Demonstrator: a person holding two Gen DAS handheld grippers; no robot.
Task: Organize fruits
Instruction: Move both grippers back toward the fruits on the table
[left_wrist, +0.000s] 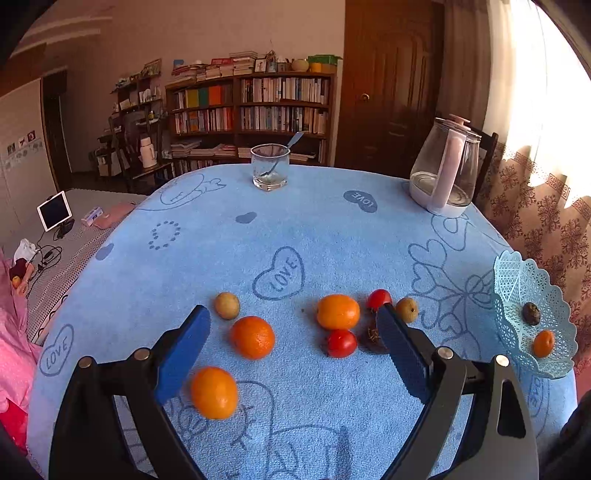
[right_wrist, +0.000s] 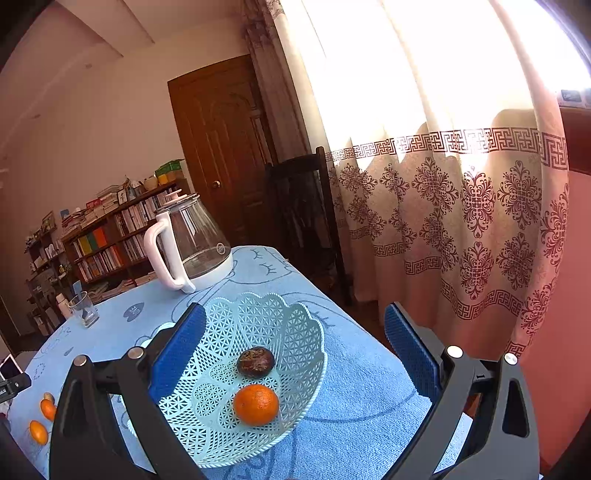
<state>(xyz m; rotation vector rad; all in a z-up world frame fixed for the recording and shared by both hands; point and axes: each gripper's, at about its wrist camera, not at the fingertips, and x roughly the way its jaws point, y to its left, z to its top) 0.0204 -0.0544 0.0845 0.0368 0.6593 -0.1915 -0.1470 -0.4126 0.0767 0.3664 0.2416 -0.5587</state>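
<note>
Wide apart and empty, both the left gripper and right gripper (ribbed blue pads); round glossy oranges on terry cloth, lattice plastic basket.

Open left tongs above oranges

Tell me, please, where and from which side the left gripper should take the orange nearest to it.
Grip the nearest orange across its widest middle, coming from above. It is round and stands apart from other fruit, just inside the open left gripper, beside one blue pad.
</note>
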